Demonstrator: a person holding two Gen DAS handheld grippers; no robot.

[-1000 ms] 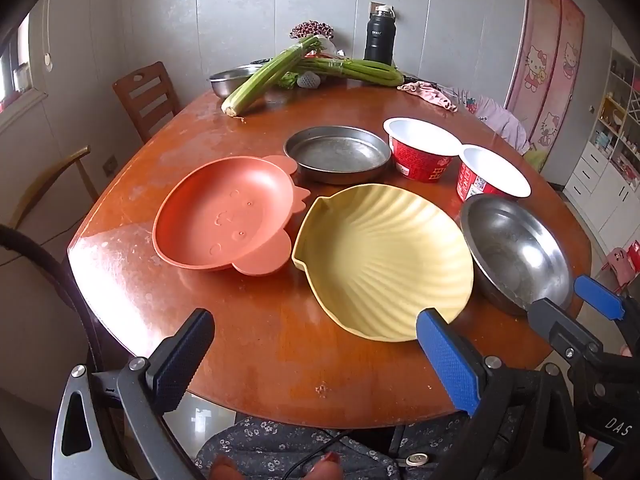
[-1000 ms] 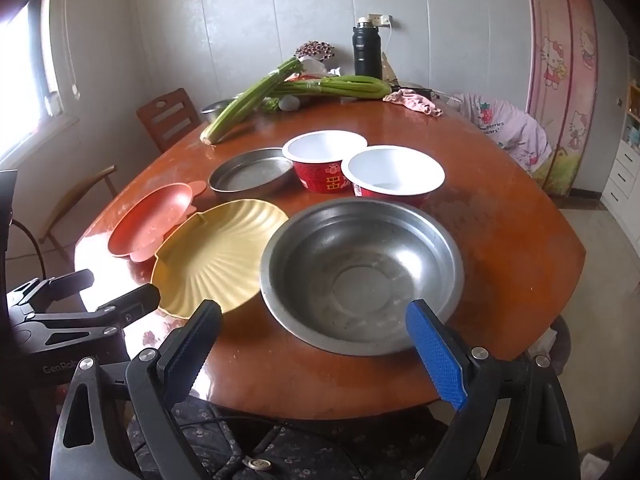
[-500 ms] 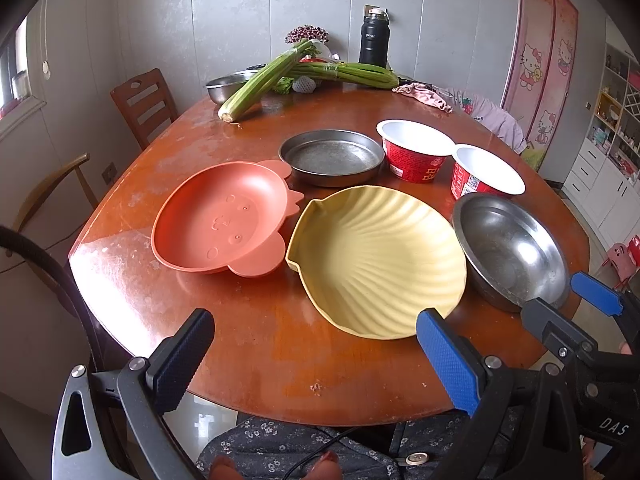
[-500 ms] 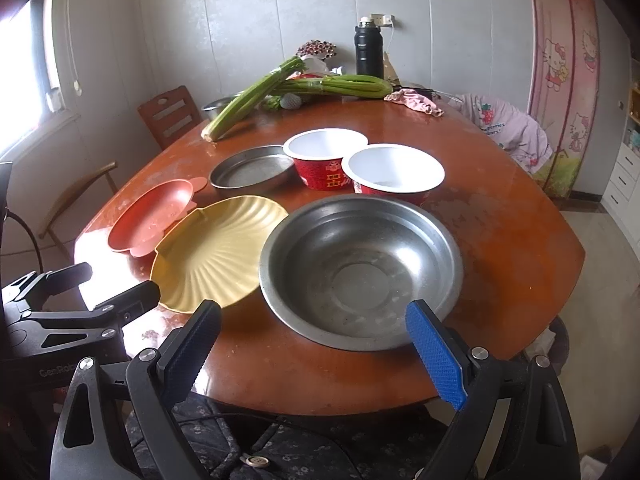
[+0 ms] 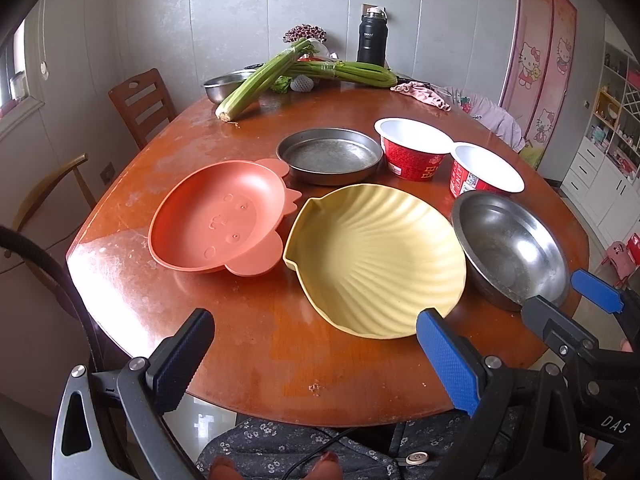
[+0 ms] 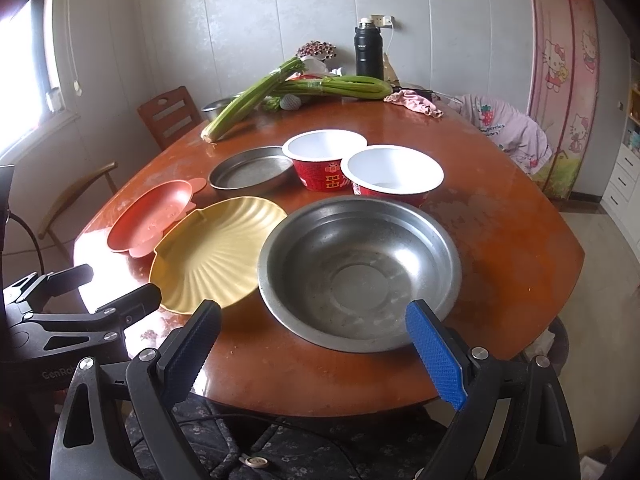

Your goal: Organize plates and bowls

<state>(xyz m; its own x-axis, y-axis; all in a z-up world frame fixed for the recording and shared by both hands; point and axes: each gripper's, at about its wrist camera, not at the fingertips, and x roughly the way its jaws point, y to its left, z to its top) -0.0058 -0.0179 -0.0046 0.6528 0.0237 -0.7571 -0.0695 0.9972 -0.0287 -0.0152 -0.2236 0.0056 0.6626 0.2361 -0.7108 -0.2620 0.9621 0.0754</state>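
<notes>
The surface [image 5: 256, 344] is a round, worn, reddish-brown wooden top. The task's dishes sit in a cluster on its near half.

The steel bowl [image 6: 360, 272] is the largest dish, nearest the right edge, directly ahead of the right claw. The yellow shell plate [image 5: 376, 260] lies just left of it, rims close; whether they touch cannot be determined. The orange plate [image 5: 220, 216] sits left of the shell plate, its lobed edge just beside the shell's rim. The steel pan [image 5: 330, 156] rests behind these two. Two red cups [image 6: 326, 164] with white interiors stand side by side right of the pan, the nearer one just behind the steel bowl.

Celery [image 5: 260, 80], a second steel bowl [image 5: 224, 84], a black flask [image 5: 372, 38] and a pink cloth [image 5: 420, 94] occupy the far edge.

The left claw [image 5: 314, 356] hovers over the near edge, spread wide, holding nothing. The right claw [image 6: 312, 340] is likewise spread wide and empty, its fingers flanking the steel bowl's near rim in view without contact.
</notes>
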